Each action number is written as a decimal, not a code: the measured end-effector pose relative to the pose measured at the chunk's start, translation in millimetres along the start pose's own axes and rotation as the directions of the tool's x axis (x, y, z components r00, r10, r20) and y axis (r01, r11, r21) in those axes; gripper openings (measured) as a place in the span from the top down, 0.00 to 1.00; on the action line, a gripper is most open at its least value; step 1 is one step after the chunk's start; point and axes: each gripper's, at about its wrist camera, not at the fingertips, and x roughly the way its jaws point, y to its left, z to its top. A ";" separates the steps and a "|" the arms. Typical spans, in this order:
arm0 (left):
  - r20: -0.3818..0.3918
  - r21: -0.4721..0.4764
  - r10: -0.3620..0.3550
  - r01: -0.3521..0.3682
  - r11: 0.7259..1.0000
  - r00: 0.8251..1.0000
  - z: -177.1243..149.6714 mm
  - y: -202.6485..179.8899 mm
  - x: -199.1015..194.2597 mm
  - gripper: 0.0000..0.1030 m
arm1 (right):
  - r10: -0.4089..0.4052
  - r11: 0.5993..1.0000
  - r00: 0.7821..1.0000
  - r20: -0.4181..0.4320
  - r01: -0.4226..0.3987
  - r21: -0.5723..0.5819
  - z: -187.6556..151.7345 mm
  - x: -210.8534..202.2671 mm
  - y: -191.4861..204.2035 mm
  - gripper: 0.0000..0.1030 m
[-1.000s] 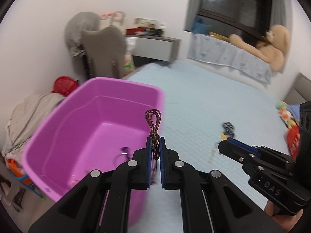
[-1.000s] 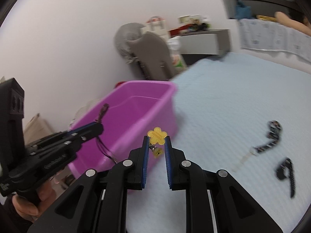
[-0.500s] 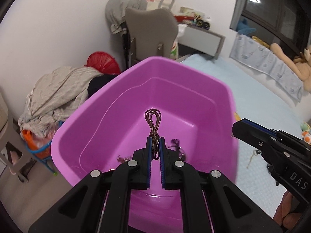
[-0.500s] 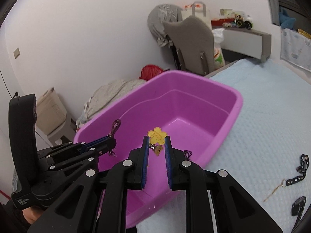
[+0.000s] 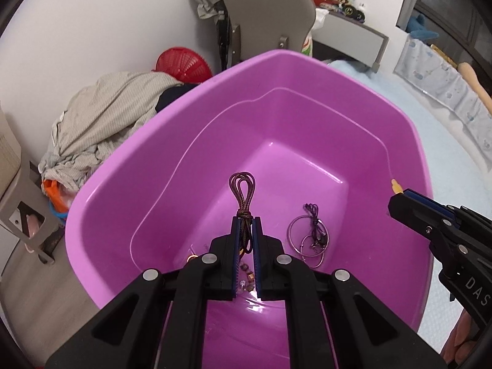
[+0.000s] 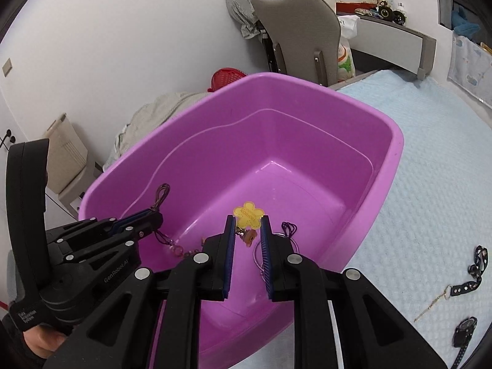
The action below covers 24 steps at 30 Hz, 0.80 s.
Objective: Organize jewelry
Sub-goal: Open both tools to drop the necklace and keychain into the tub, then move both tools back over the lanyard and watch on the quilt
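While the left claw is hanging over the purple tub, it is pinching a brown cord; silver rings are already lying inside. From the right wrist, the right claw, now spreading wider, is releasing the yellow charm; black straps are remaining on the bed.

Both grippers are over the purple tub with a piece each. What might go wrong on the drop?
The left gripper is shut on the brown cord; its beaded tail hangs below and could catch on the fingers when they open. The right gripper looks partly open around the yellow flower charm, near the tub wall beside the bed, so the charm might bounce out. Either piece may tangle with the ring bundle.
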 end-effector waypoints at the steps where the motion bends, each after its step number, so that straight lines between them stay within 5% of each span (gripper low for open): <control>1: -0.005 -0.001 0.001 -0.001 1.000 1.000 0.8 0.5 1.4 0.92 | -0.008 1.000 1.000 -0.008 0.008 0.002 0.1 2.0 -1.2 0.81; 3: -0.007 -0.004 0.000 0.000 1.000 1.000 1.6 2.2 1.7 0.91 | -0.022 1.000 1.000 -0.013 0.022 0.008 -0.2 3.7 -3.1 0.67; 5: -0.004 -0.016 0.010 -0.010 1.000 1.000 2.0 5.2 -0.3 0.75 | -0.029 1.000 1.000 -0.011 0.029 0.011 -0.3 2.8 -4.6 0.56; 7: 0.022 -0.005 0.028 -0.028 1.000 0.999 3.6 3.2 -4.5 0.37 | -0.032 0.999 0.999 -0.004 0.032 0.012 -0.3 0.9 -4.7 0.53; 9: 0.071 -0.017 0.073 -0.072 0.997 0.995 2.9 2.8 -13.5 0.13 | -0.046 0.999 0.999 0.004 0.046 0.006 -0.9 -2.3 -3.4 0.50; 24: 0.083 -0.046 0.140 -0.137 0.990 0.987 -6.3 11.5 -26.2 0.13 | -0.052 0.998 0.998 0.044 0.051 0.021 -11.5 -18.7 -8.8 0.41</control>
